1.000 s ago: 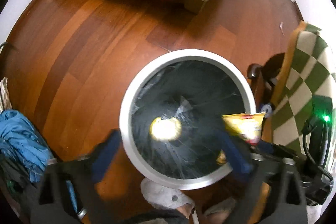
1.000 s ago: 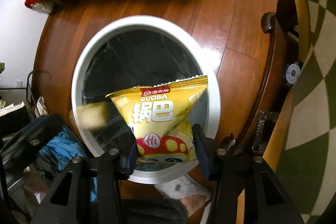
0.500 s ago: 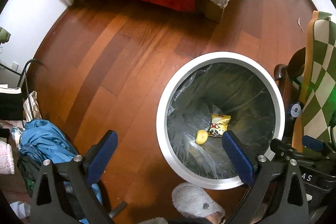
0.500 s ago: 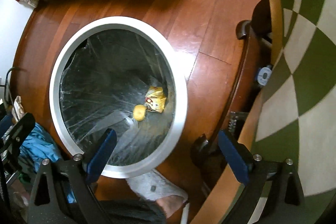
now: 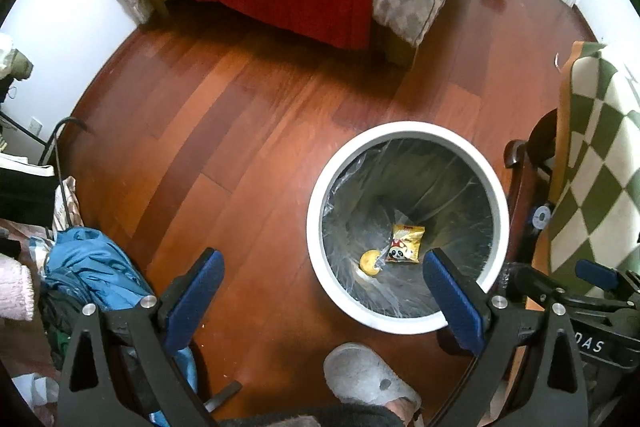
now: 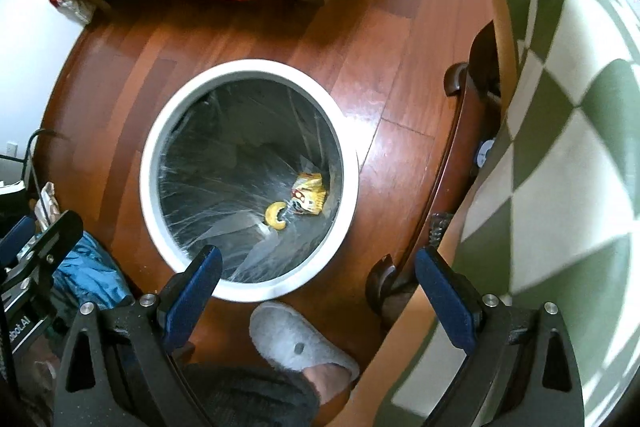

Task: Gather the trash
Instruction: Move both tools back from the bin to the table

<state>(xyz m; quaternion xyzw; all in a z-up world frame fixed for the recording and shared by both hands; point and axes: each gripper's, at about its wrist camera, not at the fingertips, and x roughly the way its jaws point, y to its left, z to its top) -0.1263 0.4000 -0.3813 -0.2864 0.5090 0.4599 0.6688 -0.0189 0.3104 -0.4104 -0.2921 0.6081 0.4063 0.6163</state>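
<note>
Snack bag (image 6: 308, 197) in bin (image 6: 248, 291), below open right tongs (image 6: 316, 271).

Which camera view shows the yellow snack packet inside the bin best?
The left wrist view: the snack packet lies face up at the bin's bottom, its printed picture visible. In the right wrist view the packet is crumpled-looking, close under the bin wall and less clear.
</note>
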